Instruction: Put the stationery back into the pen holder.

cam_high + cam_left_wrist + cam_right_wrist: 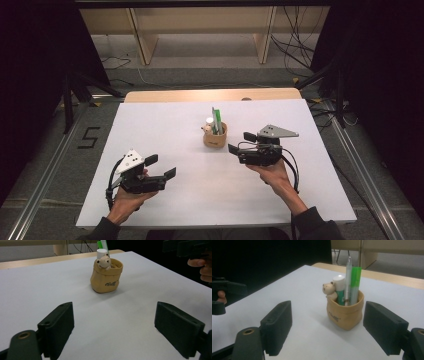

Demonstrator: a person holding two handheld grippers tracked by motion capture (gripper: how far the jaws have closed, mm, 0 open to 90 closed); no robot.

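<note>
Toward the near left corner of the table (pixel 150 115), the left gripper (pixel 161 167) sits in the person's left hand (pixel 127 197), just above the white top. Its jaws stand wide apart and hold nothing; in the left gripper view only bare table shows between them. A grey three-cornered plate (pixel 131 161) tops it, and its cable (pixel 111 181) loops down beside the hand.

Right of the table's middle, nearer the far edge than the near one, stands a tan pot (pixel 215 137), upright, with dark lettering on its side. A small bear figure (pixel 103 262) leans over its rim. Inside the pot stand a white-capped stick (pixel 339 288), a clear pen (pixel 348 280) and a green marker (pixel 355 285), all rising above the rim. In the left gripper view the pot lies well ahead of the jaws, about midway between them.

Just right of the pot, the right gripper (pixel 242 142) is held by the right hand (pixel 272 172), pointing left toward the pot. Its jaws are likewise spread wide and grip nothing. In the right gripper view the pot stands ahead between the two jaws, closer to the right-hand one, apart from both. A grey plate (pixel 276 131) sits on top, and a cable (pixel 294 170) curves down along the wrist toward the near edge.
</note>
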